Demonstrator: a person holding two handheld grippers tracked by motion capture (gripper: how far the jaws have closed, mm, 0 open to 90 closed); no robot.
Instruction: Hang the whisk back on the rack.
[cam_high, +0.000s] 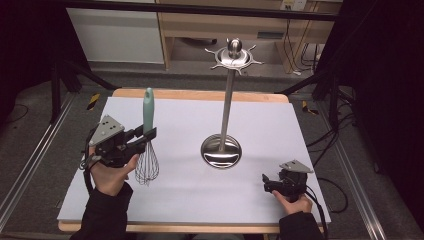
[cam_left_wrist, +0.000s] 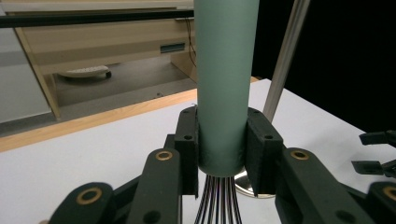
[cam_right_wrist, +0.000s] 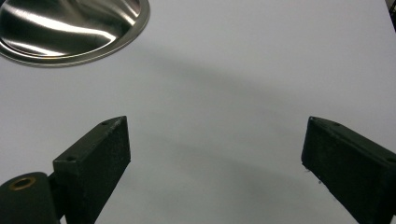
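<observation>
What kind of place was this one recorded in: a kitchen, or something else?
Probably a lab or recording room, not a kitchen. The table has a plain white sheet on it and stands between dark curtains and black frame legs, with cables on the floor and bare wooden furniture behind. The whisk and metal stand look like props.

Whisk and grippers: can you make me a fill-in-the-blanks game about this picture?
1. The left gripper is shut on the ____ of the whisk.
2. The whisk's wires point ____.
3. The right gripper has its jaws ____, with nothing between them.
4. The metal stand rises from a round ____ on the table.

Missing words: handle; down; open; base
</observation>
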